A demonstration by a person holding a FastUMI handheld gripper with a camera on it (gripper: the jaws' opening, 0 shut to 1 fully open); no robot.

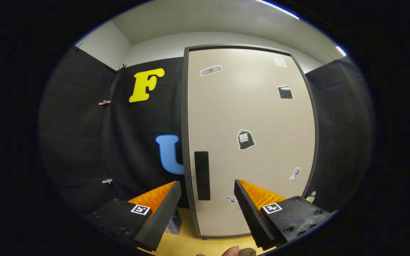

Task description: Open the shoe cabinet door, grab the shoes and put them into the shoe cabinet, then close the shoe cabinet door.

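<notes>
Beige and closed, the shoe cabinet door (251,142) stands on the wooden floor (190,245) against the black cloth wall, its dark frame around it. A black handle (202,175) sits low near the door's left edge, and several stickers (246,139) dot the panel. The gripper (208,187) hangs wide open just short of the door, holding nothing, the handle showing between its fingers. A small bottle (311,196) stands by the cabinet's lower right corner.

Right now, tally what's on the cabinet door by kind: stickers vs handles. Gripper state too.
Stickers on the cabinet door: 6 (first at)
Black handle: 1
Total: 7
Gripper fingers open, empty, handle just ahead between them; door closed.
</notes>
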